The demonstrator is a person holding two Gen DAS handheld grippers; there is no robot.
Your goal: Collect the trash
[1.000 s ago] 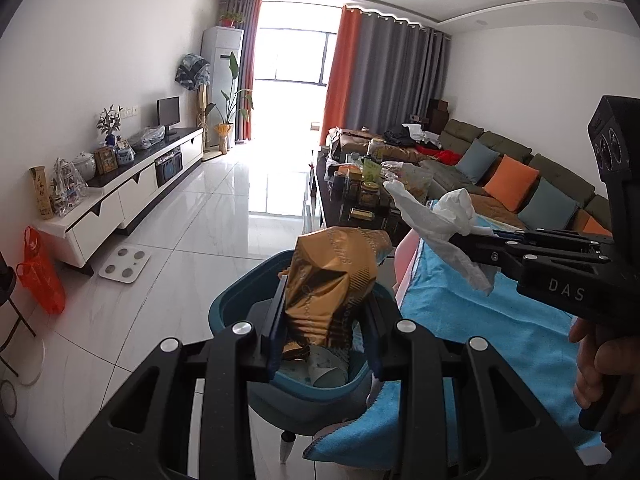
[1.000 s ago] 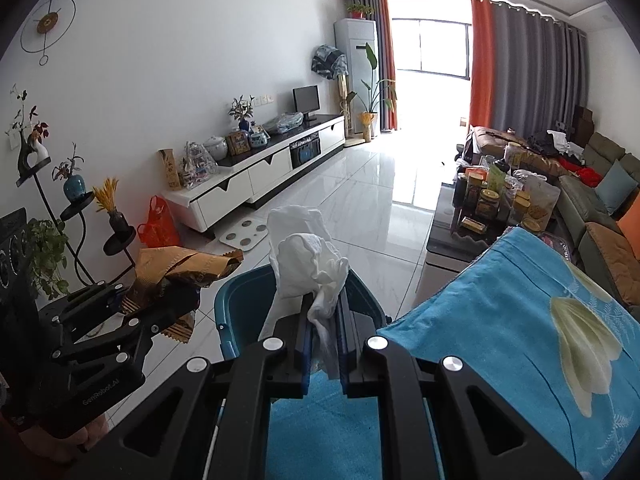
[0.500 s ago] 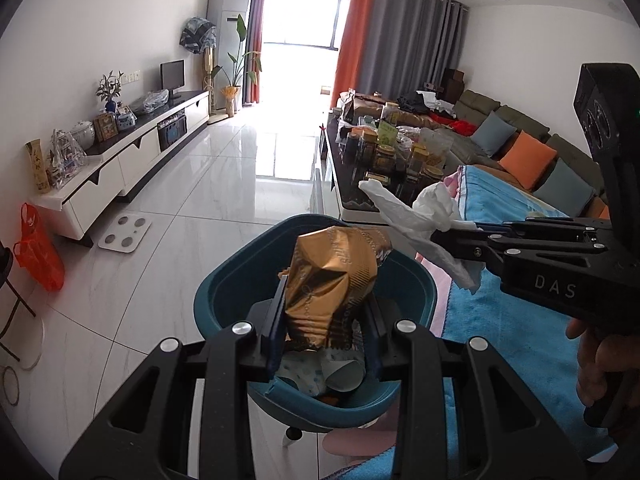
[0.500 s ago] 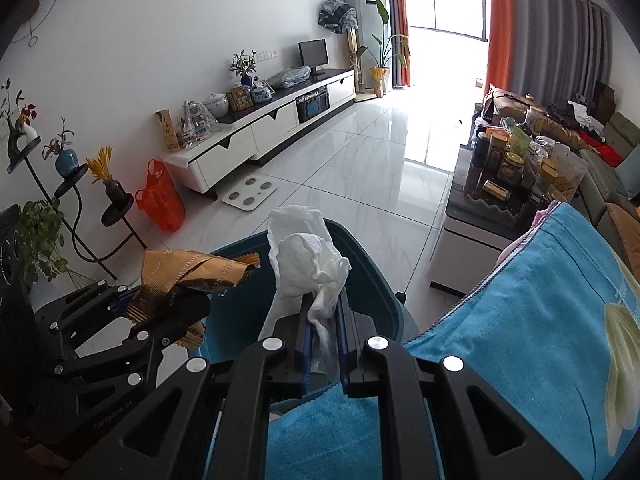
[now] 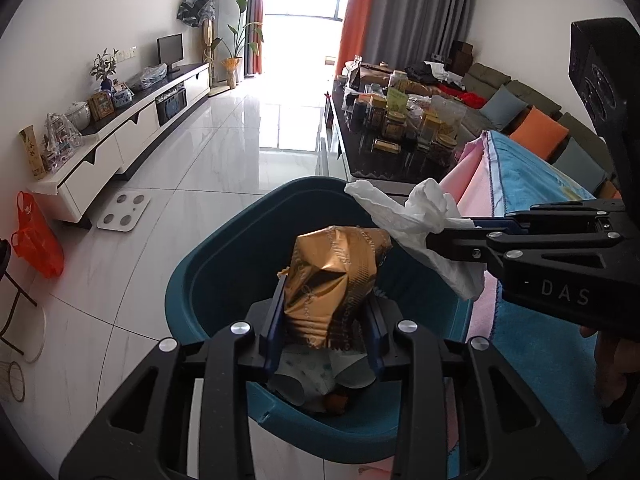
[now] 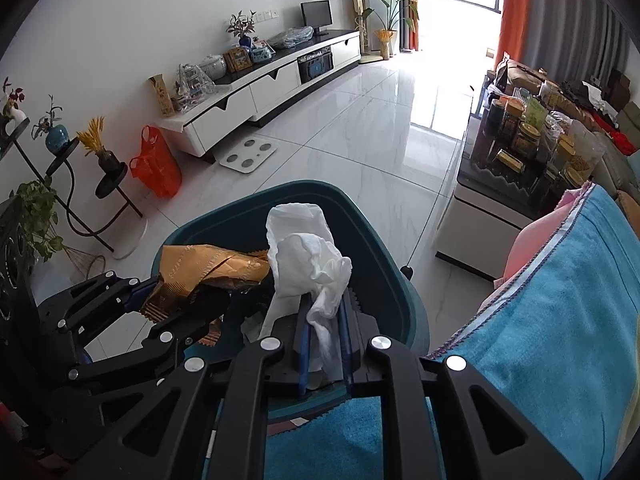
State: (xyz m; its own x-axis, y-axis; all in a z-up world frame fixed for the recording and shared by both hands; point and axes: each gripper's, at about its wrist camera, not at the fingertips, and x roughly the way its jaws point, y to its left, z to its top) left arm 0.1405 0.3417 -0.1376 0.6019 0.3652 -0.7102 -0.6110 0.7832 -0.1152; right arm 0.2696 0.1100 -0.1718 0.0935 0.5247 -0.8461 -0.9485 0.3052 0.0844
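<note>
My left gripper is shut on a crumpled gold foil wrapper and holds it over the open teal trash bin; the wrapper also shows in the right wrist view. My right gripper is shut on a crumpled white tissue above the same bin. In the left wrist view the tissue hangs from the right gripper over the bin's right rim. Paper trash lies inside the bin.
A table with a blue cloth stands right of the bin. A dark coffee table crowded with jars stands beyond. A white TV cabinet, an orange bag and a scale are at the left. Plant stands are near.
Both grippers have moved forward and tilted down over the bin. The bin now fills more of both views, and the wrapper and tissue sit above its opening.
</note>
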